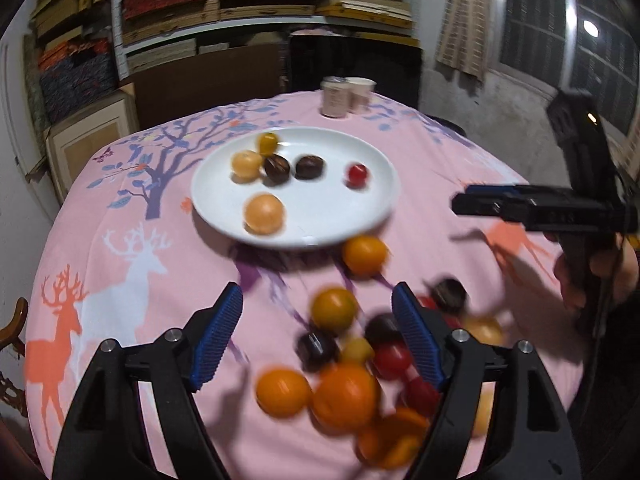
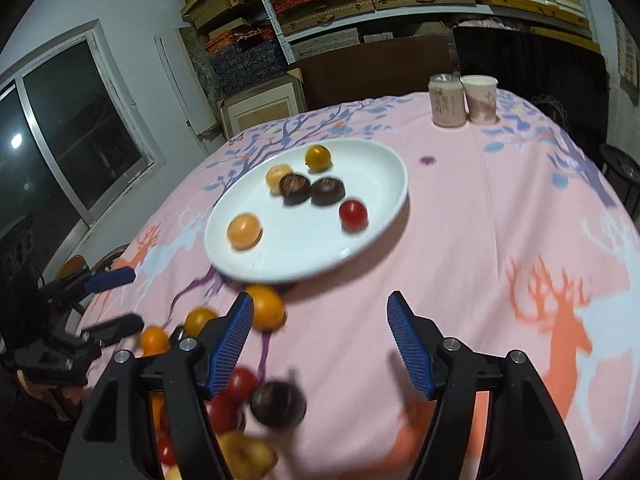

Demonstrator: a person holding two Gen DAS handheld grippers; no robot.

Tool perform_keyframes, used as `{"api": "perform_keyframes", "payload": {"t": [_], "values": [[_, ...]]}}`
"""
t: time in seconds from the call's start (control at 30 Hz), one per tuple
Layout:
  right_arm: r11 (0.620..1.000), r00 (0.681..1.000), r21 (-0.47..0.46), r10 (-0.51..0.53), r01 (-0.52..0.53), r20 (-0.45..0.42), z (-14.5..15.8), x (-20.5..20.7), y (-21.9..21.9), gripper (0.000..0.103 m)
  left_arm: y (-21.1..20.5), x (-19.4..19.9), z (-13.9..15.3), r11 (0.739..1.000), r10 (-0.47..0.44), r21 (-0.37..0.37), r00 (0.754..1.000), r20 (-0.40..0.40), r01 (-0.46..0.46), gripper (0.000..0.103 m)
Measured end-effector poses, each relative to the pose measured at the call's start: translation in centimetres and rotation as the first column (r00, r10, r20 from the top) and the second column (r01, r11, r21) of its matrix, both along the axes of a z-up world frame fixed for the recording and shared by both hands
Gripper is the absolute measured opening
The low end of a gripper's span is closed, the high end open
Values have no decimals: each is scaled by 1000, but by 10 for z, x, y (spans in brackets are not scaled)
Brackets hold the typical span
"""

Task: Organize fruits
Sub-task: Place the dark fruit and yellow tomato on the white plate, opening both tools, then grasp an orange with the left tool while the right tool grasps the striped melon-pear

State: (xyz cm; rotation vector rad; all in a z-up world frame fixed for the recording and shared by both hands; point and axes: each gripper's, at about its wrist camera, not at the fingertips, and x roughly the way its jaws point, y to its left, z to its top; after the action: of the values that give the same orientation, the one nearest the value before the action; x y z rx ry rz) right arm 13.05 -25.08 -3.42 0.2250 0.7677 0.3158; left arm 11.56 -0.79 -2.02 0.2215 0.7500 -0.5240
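Fruits (image 1: 344, 364) heaped loose on tablecloth (image 1: 120, 280), near side of plate (image 1: 360, 216) bearing six pieces; heap directly ahead of left gripper (image 1: 318, 336), jaws wide, empty; right gripper (image 2: 320, 340) wide, empty, heap off its left; left hand nearer.

Six fruits (image 1: 264, 213) on white plate (image 1: 372, 216)

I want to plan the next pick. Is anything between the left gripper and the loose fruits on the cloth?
Nothing visible blocks it. The left gripper is open, and the loose fruits lie on the pink tablecloth right at its fingertips. The white plate lies beyond them; the right gripper is off to the side.
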Motion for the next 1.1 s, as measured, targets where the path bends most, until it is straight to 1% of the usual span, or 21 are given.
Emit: {"api": "perform_keyframes", "payload": {"t": [0.1,0.23,0.3,0.33,0.4,0.47,0.5,0.57,0.63,0.7,0.8,0.87,0.9,0.97,1.03,1.1], "values": [[1000,1000,25,-6,6,-24,-9,-25,0,70,-3,-37,-11,999,-48,21,999,-12,49,75],[1000,1000,4,-8,8,-11,-13,-52,3,70,-5,-69,-29,997,-61,53,998,-27,63,75],[1000,1000,4,-4,4,-11,-14,-60,4,70,-4,-73,-39,997,-39,72,999,-24,41,74],[1000,1000,6,-4,4,-13,-15,-64,5,70,-4,-72,-43,997,-27,72,999,-34,29,72],[1000,1000,3,-2,2,-16,-15,-71,7,70,-3,-69,-50,998,-9,55,998,-57,12,59],[1000,1000,-14,-2,2,-13,-17,-77,8,70,-1,-65,-58,999,16,34,997,-76,-13,57],[1000,1000,-22,-1,1,-12,-17,-80,9,70,0,-64,-60,999,27,20,997,-73,-25,57],[1000,1000,-26,4,-4,-14,-18,-85,10,70,-1,-63,-65,1000,28,5,996,-84,-27,54],[1000,999,-24,19,-20,-28,-21,-86,12,70,-1,-61,-66,1000,26,-7,995,-100,-27,53],[998,997,-29,58,-59,-49,-25,-87,19,70,1,-62,-67,999,12,-31,993,-121,-15,45],[983,983,-48,172,-175,-62,-27,-94,39,70,-2,-71,-65,1000,12,-2,996,-93,-13,44],[961,961,-58,268,-272,-62,-27,-101,54,70,4,-74,-62,999,13,-31,993,-115,-17,44],[943,946,-77,319,-323,-61,-27,-105,62,70,8,-75,-59,999,18,-47,993,-115,-23,44],[914,920,-108,387,-391,-59,-28,-112,76,70,16,-79,-51,997,27,-76,995,-97,-35,44],[891,900,-132,432,-435,-57,-29,-117,87,70,23,-82,-42,995,39,-91,996,-81,-46,44],[875,891,-175,450,-452,-52,-31,-121,96,70,26,-81,-38,994,46,-99,996,-83,-54,44]]}}
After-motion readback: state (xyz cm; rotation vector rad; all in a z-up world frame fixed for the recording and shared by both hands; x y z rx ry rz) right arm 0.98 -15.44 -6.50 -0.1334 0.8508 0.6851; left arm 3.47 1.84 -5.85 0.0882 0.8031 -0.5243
